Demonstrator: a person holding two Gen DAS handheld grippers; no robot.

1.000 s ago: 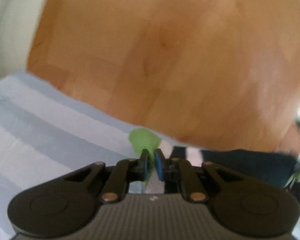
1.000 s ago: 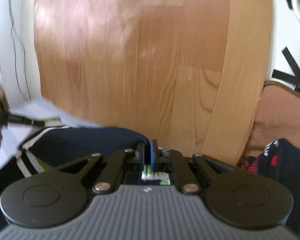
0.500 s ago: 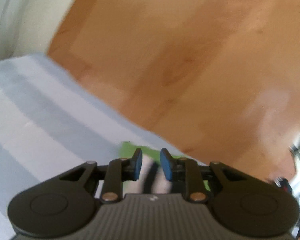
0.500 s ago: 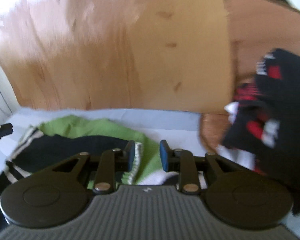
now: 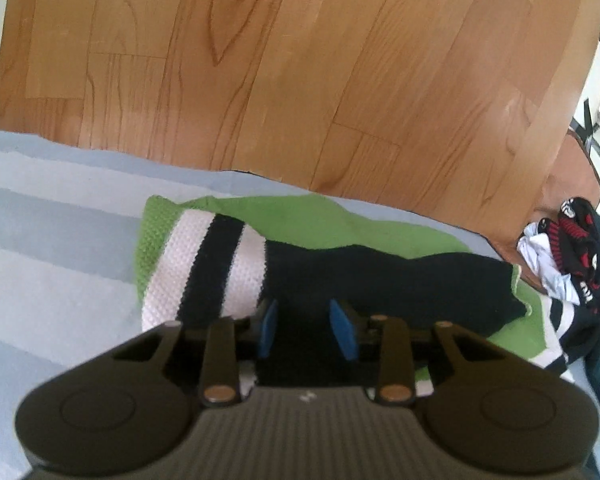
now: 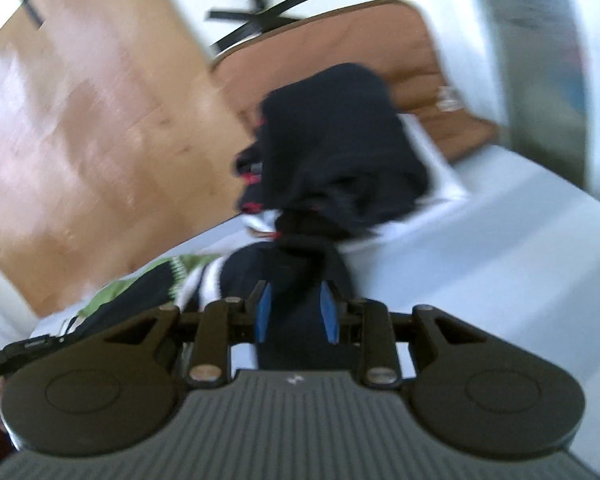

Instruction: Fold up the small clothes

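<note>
A knitted garment (image 5: pixel 380 276) in green, dark navy and white stripes lies folded on the pale striped bed cover (image 5: pixel 52 248). My left gripper (image 5: pixel 306 330) is open and empty just above its near edge. In the blurred right wrist view my right gripper (image 6: pixel 295 318) is open and empty above the dark cloth at the garment's right end (image 6: pixel 148 288). A heap of dark clothes with red marks (image 6: pixel 340 152) lies ahead of it, and shows at the far right of the left wrist view (image 5: pixel 580 248).
Wooden floor (image 5: pixel 300 60) lies beyond the bed's far edge. A brown cushion or mat (image 6: pixel 340 44) sits behind the clothes heap. Pale bed cover (image 6: pixel 500 248) stretches to the right of my right gripper.
Both grippers have opened and let go of the green, navy and white garment, which now lies folded on the bed. The right gripper has swung right toward the dark clothes heap.
</note>
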